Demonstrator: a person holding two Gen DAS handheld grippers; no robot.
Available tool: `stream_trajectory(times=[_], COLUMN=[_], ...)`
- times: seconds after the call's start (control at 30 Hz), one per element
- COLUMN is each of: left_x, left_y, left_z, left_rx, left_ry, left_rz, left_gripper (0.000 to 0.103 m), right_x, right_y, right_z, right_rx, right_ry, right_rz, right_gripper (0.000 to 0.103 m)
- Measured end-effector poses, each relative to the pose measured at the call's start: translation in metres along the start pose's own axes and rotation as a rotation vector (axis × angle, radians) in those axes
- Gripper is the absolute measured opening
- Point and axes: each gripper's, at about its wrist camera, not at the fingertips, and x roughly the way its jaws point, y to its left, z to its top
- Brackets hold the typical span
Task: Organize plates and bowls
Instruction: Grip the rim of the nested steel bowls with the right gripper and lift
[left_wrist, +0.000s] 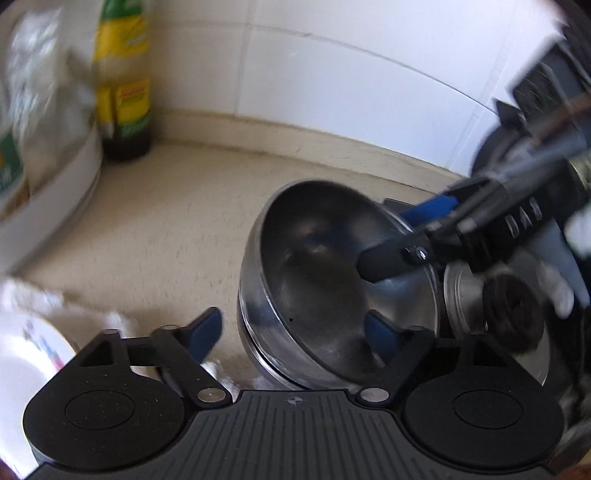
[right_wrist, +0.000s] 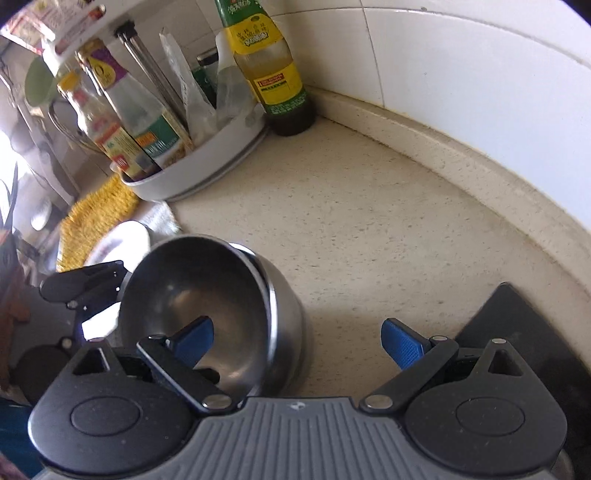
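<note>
Two handheld grippers angle steeply downward, meeting from opposite sides. The left gripper (left_wrist: 295, 332) holds its jaws well apart, its blue pads (left_wrist: 205, 330) pressing on nothing. Its right finger sits inside the steel bowl (left_wrist: 314, 280) and its left finger hangs outside the wall. The right gripper (right_wrist: 299, 343) reaches in from the far side, jaws spread wide and gripping nothing. Its left finger (right_wrist: 195, 339) dips into the same bowl, while its right finger (right_wrist: 402, 347) stands clear of it. The two grippers are close together but do not touch.
</note>
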Motion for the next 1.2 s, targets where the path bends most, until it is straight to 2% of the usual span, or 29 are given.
stream_trajectory(times=[0.1,0.2,0.23,0.27,0.3,0.33,0.37,0.53,0.63,0.73,0.77,0.8,0.9,0.97,1.03,1.2], left_x=[-0.006,0.003,0.007,0.011,0.016,0.017,0.018,0.012,0.011,0.007,0.006,0.005,0.008,0.008,0.008,0.002], left_y=[-0.006,-0.009,-0.008,-0.006,-0.003,-0.001,0.0,-0.009,-0.005,-0.001,0.002,0.005,0.004,-0.005,-0.007,-0.01], left_z=[-0.004,-0.002,-0.002,-0.001,-0.002,-0.003,-0.004,-0.004,-0.006,-0.006,-0.006,-0.004,-0.002,-0.003,-0.003,-0.002], left_rx=[0.064,0.031,0.006,-0.014,-0.03,-0.04,-0.045,0.013,0.0,-0.017,-0.033,-0.052,-0.048,-0.011,-0.008,0.007], left_ry=[-0.043,-0.041,-0.037,-0.027,-0.014,-0.008,-0.008,-0.025,-0.023,-0.025,-0.026,-0.026,-0.026,-0.025,-0.019,-0.019], left_rz=[-0.009,-0.024,-0.037,-0.033,-0.013,-0.017,-0.019,-0.014,-0.019,-0.017,-0.019,-0.025,-0.031,-0.007,-0.017,-0.013], left_gripper=[0.097,0.099,0.099,0.096,0.098,0.098,0.093,0.087,0.081,0.073,0.069,0.067,0.07,0.07,0.07,0.066], right_x=[0.011,0.029,0.036,0.042,0.045,0.044,0.044,0.047,0.042,0.029,0.027,0.027,0.033,0.035,0.034,0.026], right_y=[-0.001,0.0,0.0,-0.004,-0.009,-0.01,-0.009,-0.006,-0.009,-0.019,-0.022,-0.026,-0.027,-0.018,-0.011,-0.014], right_z=[0.002,0.0,-0.004,-0.01,-0.014,-0.015,-0.014,-0.014,-0.015,-0.016,-0.017,-0.019,-0.023,-0.022,-0.021,-0.025], right_rx=[0.057,0.077,0.096,0.137,0.199,0.204,0.193,0.228,0.253,0.281,0.303,0.328,0.362,0.335,0.316,0.365], right_ry=[0.011,0.066,0.1,0.122,0.119,0.108,0.112,0.163,0.13,0.062,0.047,0.037,0.048,0.054,0.054,0.037], right_rz=[0.049,0.043,0.04,0.074,0.116,0.12,0.11,0.114,0.103,0.089,0.107,0.121,0.13,0.146,0.119,0.127], right_gripper=[0.102,0.099,0.102,0.103,0.103,0.103,0.103,0.103,0.103,0.092,0.087,0.086,0.086,0.087,0.087,0.087])
